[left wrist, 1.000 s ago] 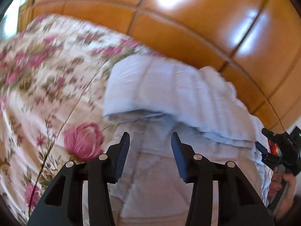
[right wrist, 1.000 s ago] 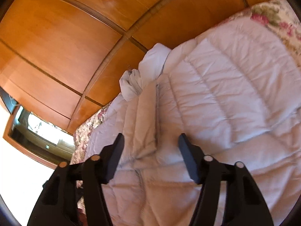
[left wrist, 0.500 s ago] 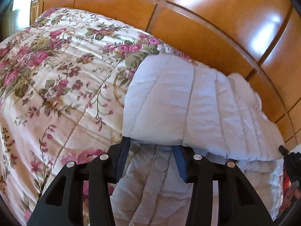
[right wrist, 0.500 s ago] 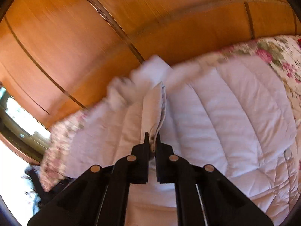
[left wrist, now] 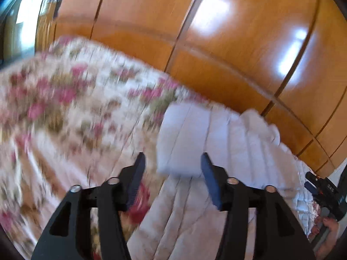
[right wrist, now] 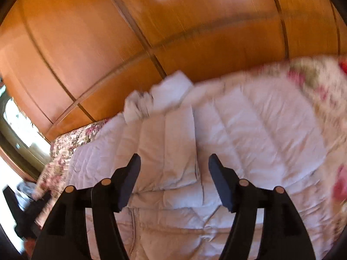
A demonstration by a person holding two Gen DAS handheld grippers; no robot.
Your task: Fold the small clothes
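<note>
A pale lilac quilted jacket lies on the floral bedspread, with both sides folded in over its middle. My left gripper is open and empty, just above the corner of the folded flap. My right gripper is open and empty over the jacket, its jaws astride the edge of the other folded flap. The crumpled hood or collar lies at the far end by the wooden wall. The right gripper also shows at the right edge of the left wrist view.
A glossy wooden panelled wall runs right behind the bed. A window is at the far left of the right wrist view. The floral bedspread extends to the right of the jacket.
My right gripper was shut on the flap's edge half a second ago and has now opened and let it go. My left gripper has pulled back, still open. Both views are motion-blurred.
</note>
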